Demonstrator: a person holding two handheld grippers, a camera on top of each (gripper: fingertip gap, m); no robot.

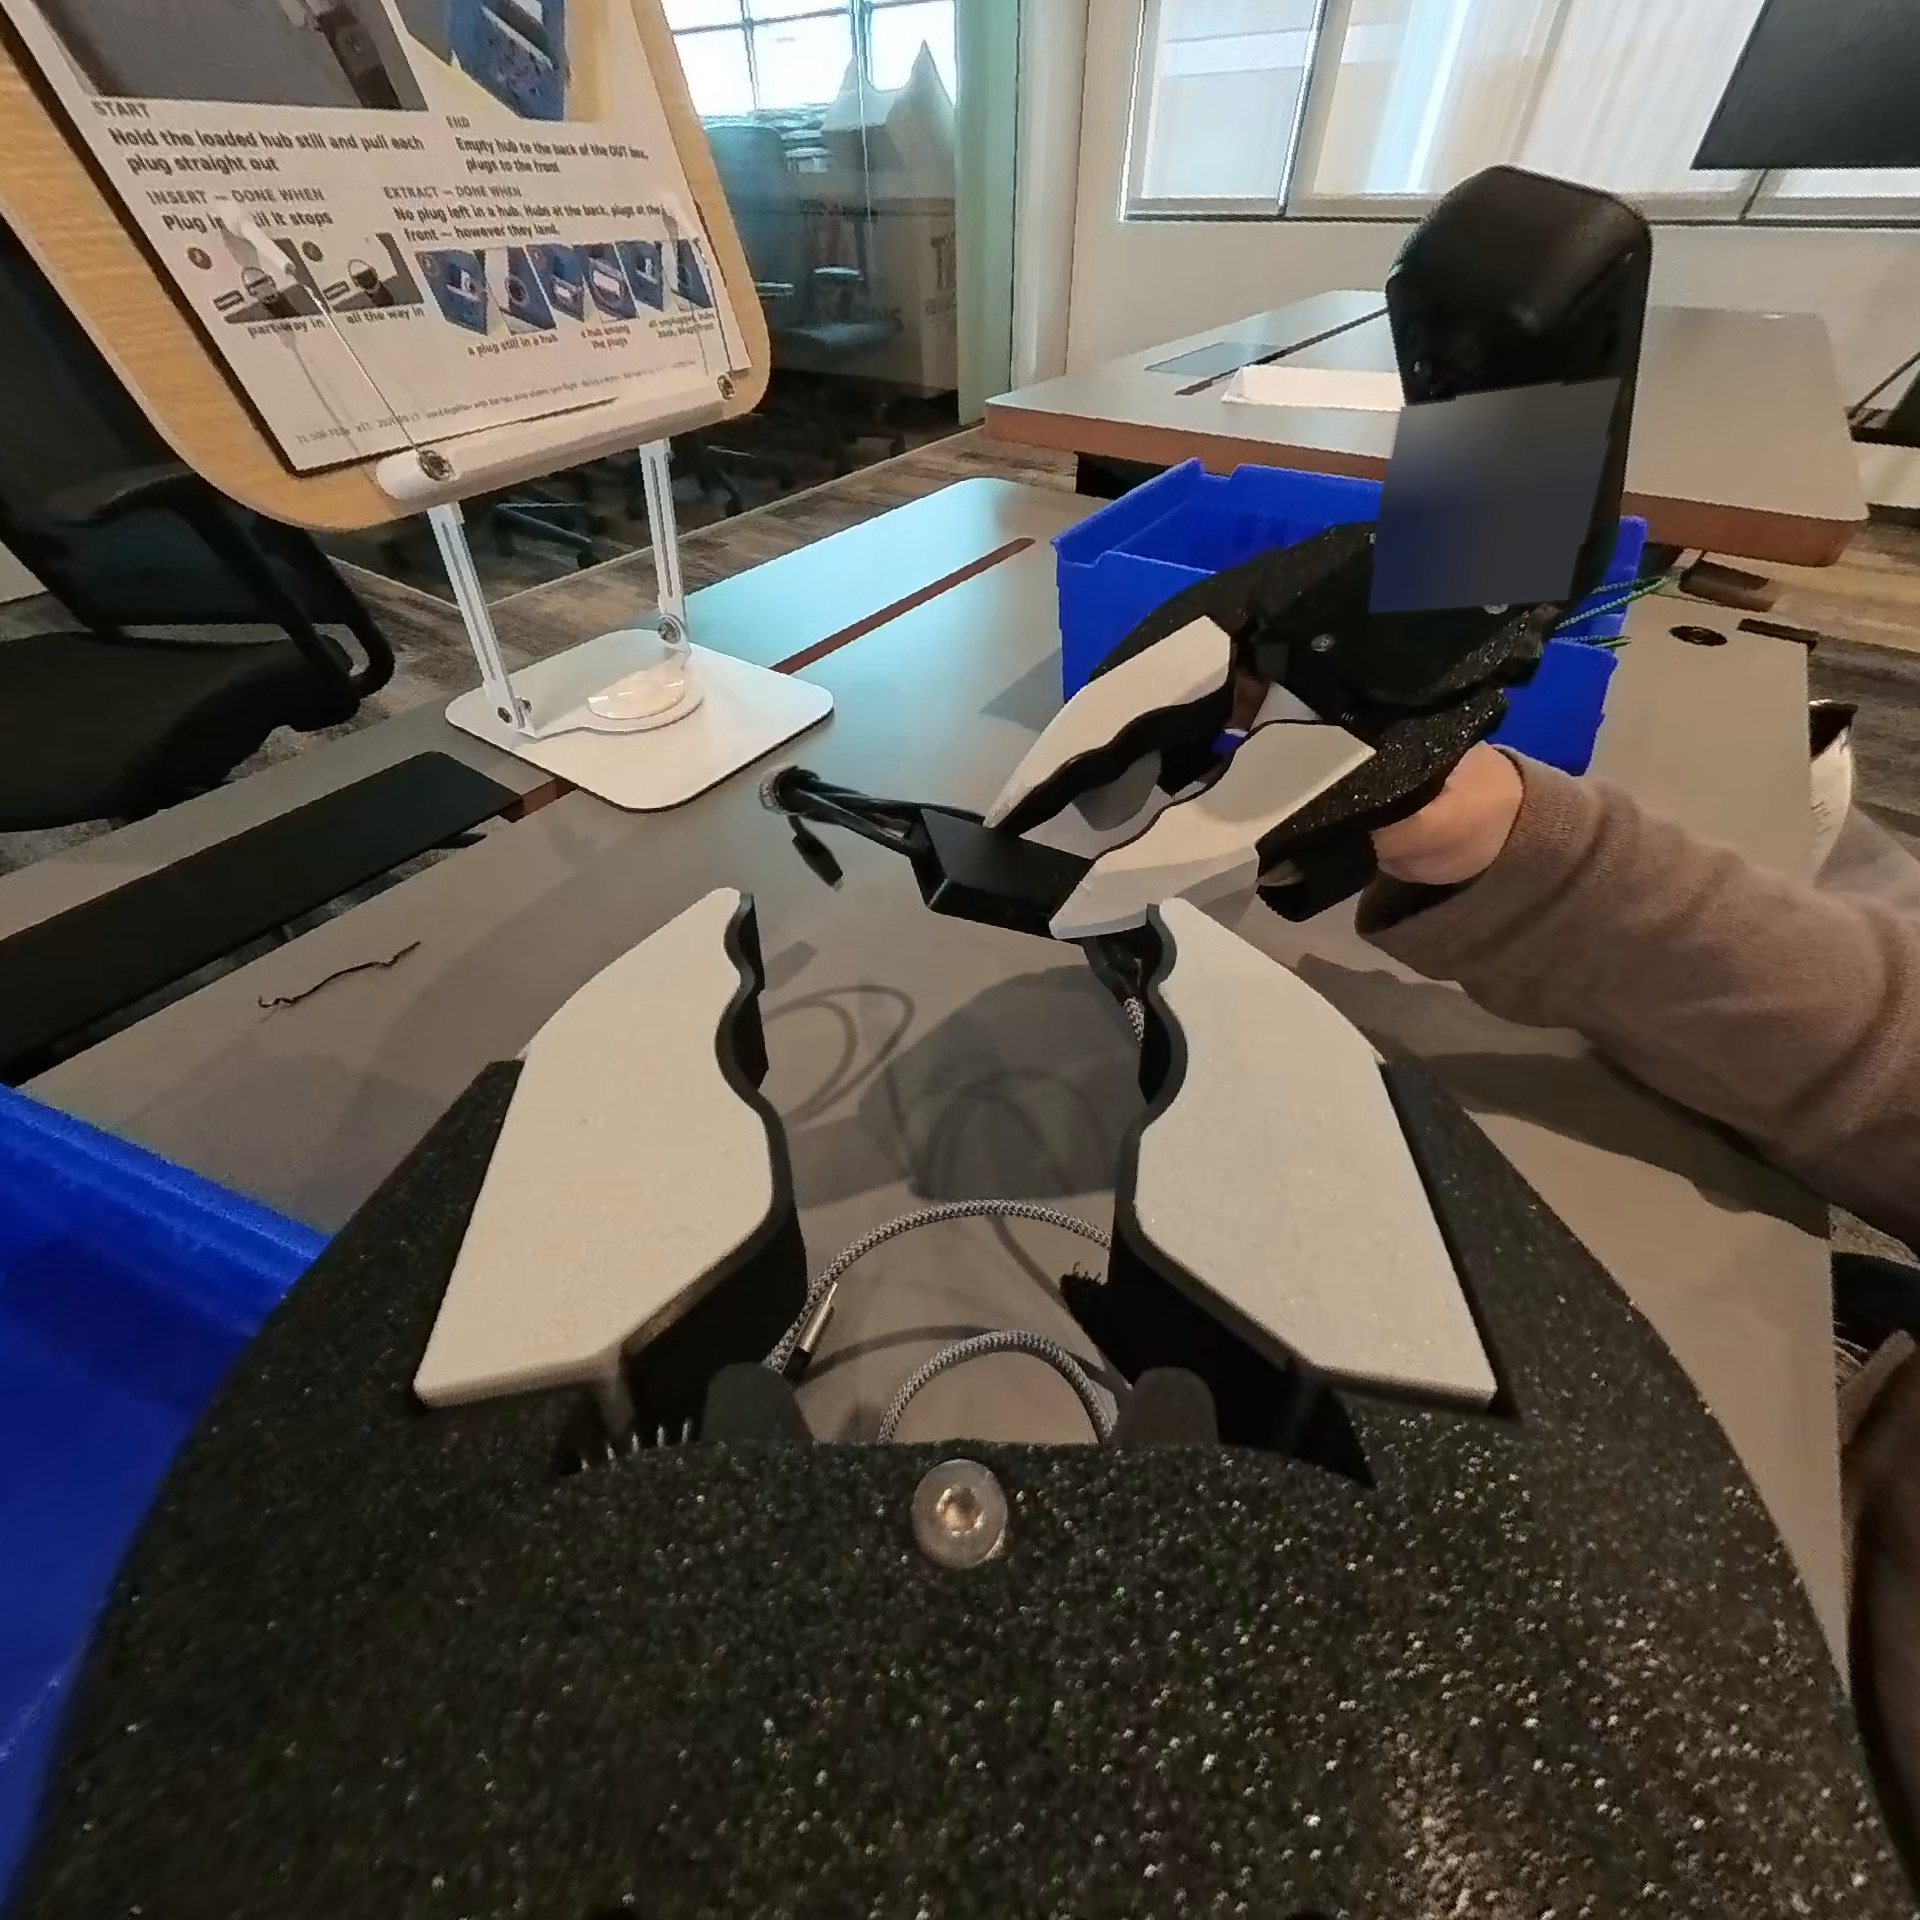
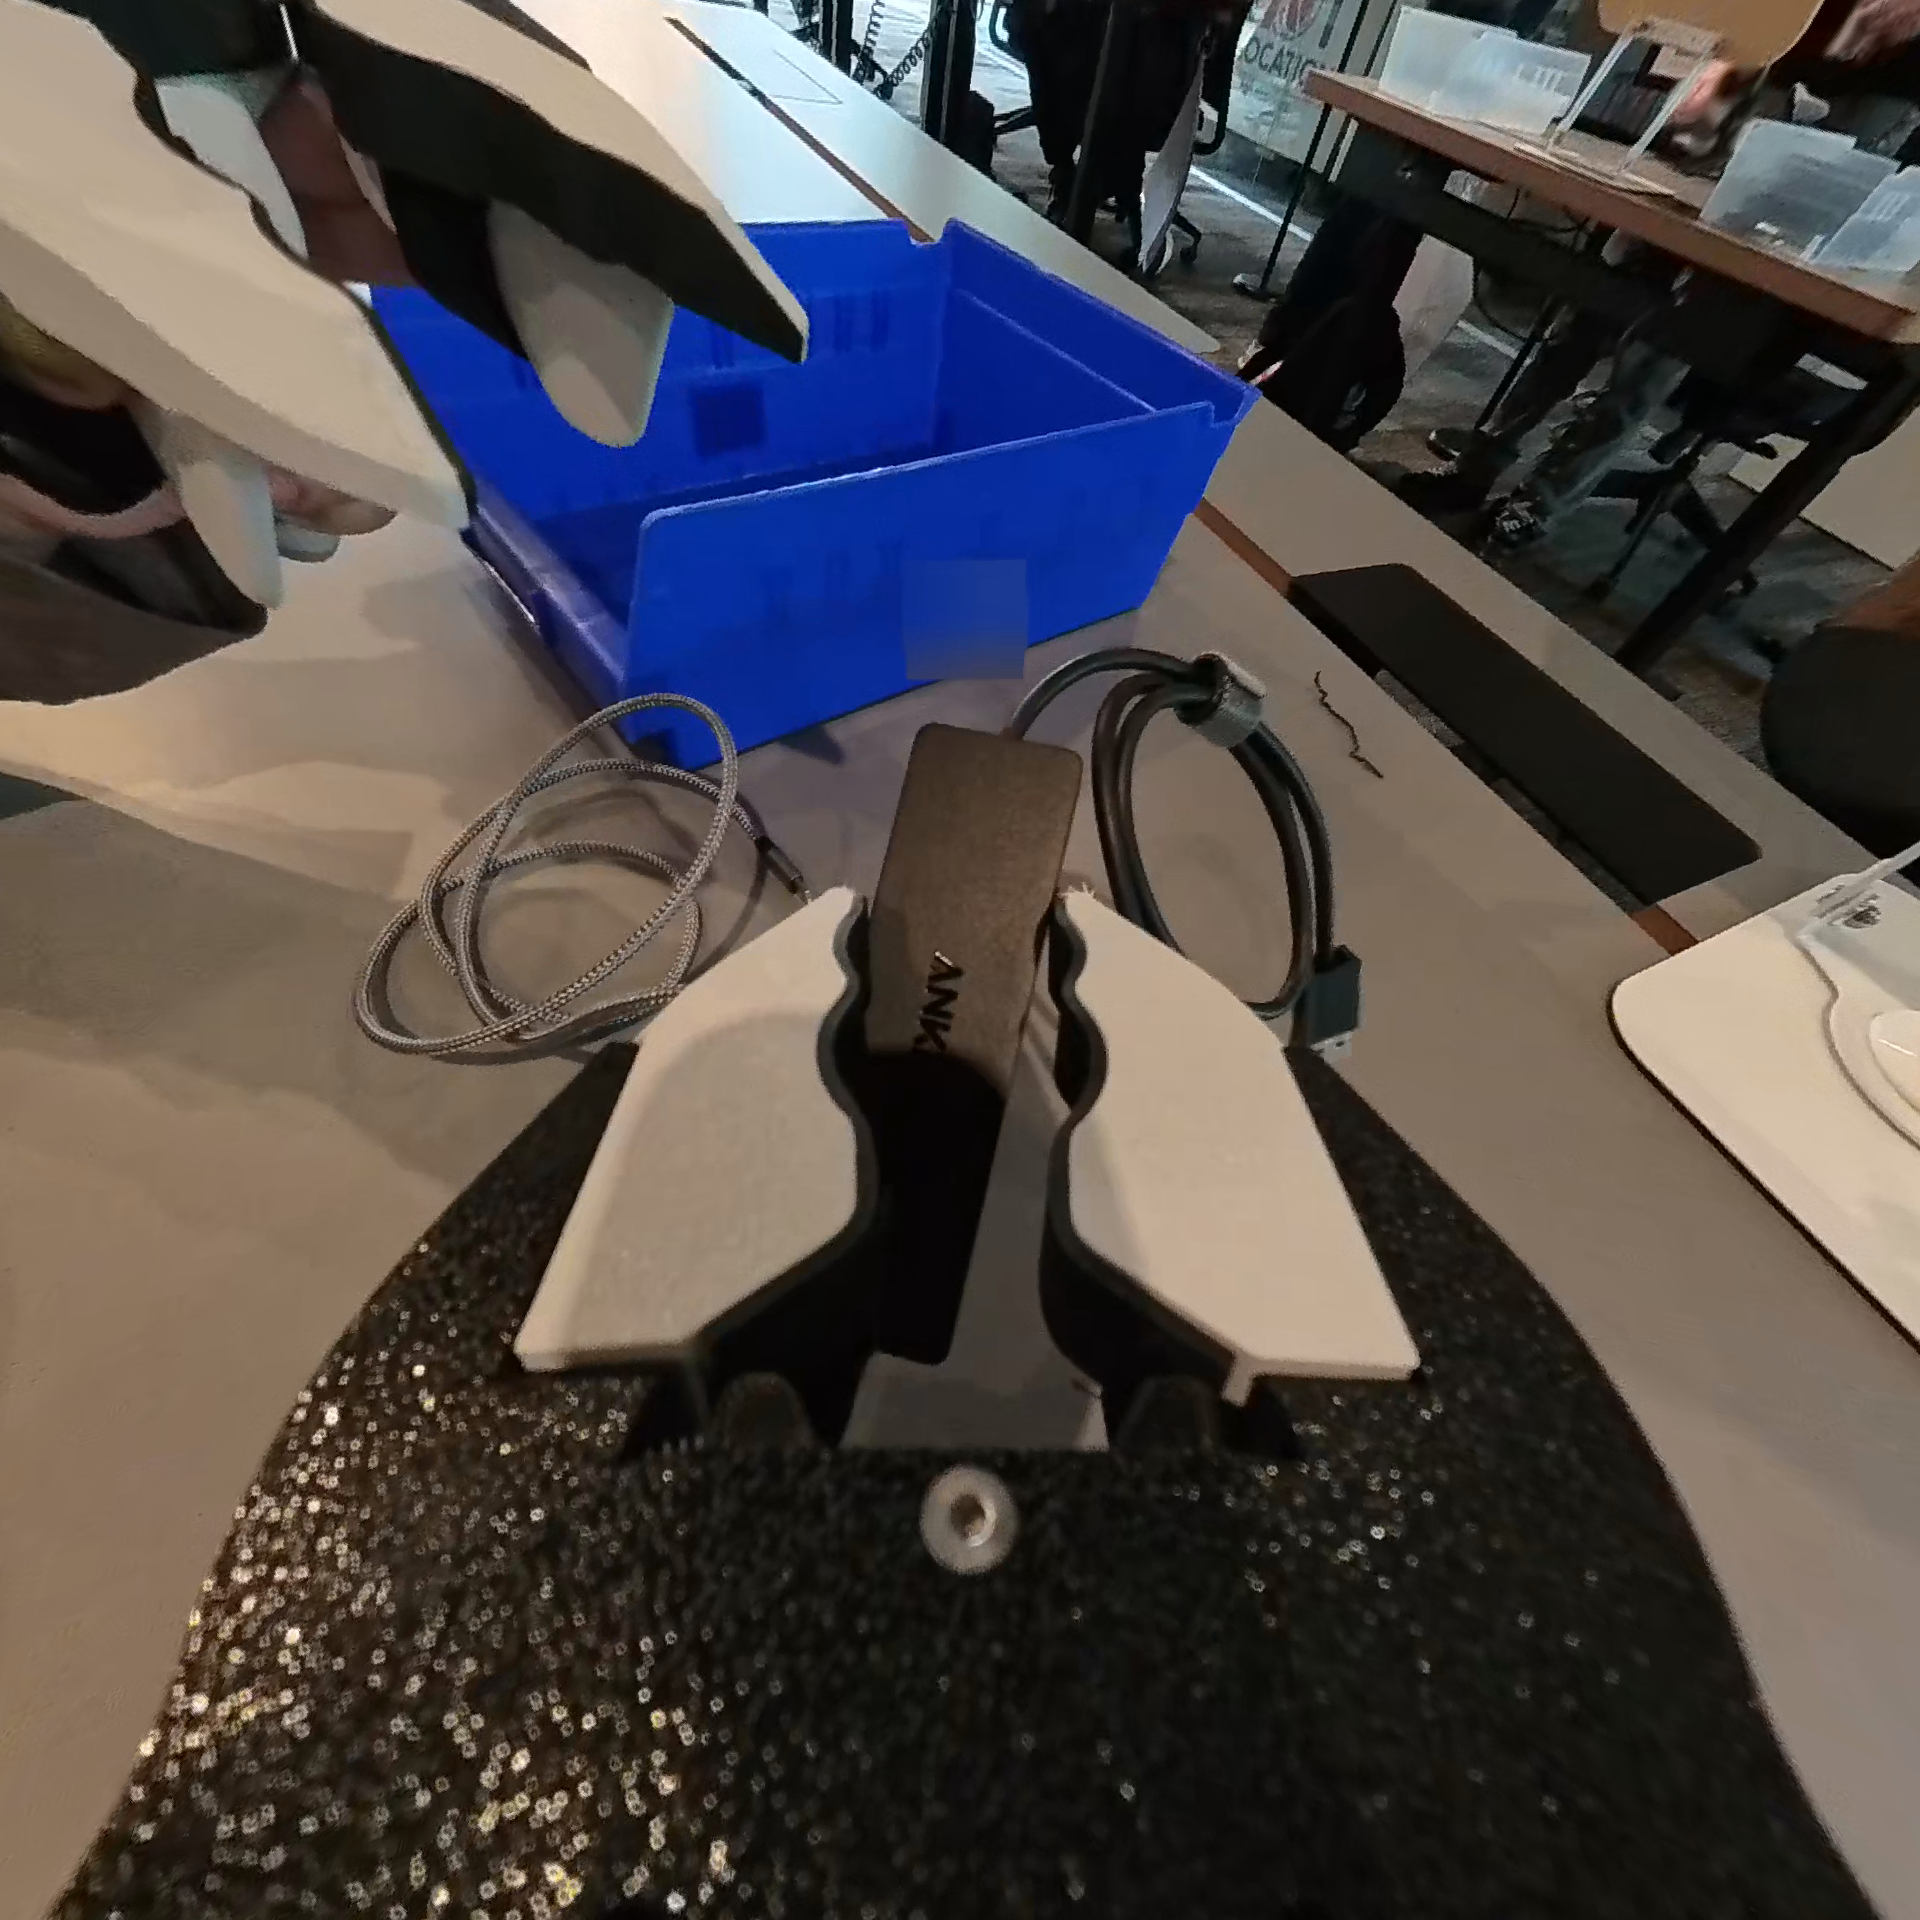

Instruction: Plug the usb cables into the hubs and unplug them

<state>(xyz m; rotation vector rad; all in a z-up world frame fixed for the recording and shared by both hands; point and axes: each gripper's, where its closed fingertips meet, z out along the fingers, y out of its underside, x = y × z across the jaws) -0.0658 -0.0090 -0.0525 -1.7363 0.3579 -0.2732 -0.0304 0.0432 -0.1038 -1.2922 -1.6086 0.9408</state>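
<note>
My right gripper (image 2: 961, 914) is shut on a black USB hub (image 2: 977, 831), which sticks out forward past its fingertips. The hub's own black cable (image 2: 1278, 831) is coiled and tied, with its plug (image 2: 1335, 997) free. In the left wrist view, the right gripper (image 1: 1039, 868) holds the hub (image 1: 987, 862) tilted above the grey table. My left gripper (image 1: 956, 935) is open and empty, just short of the hub. It also shows at the upper left of the right wrist view (image 2: 623, 426). A loose grey braided cable (image 2: 551, 914) lies coiled on the table under the left gripper (image 1: 935, 1226).
A blue bin (image 2: 883, 468) stands behind the cables, beside the left gripper. Another blue bin (image 1: 1143, 582) stands behind the right gripper. An instruction board on a white stand (image 1: 644, 707) is at the back left. A small dark twist tie (image 1: 343, 977) lies on the table. My hands' fingertips stand some 9 cm from each other.
</note>
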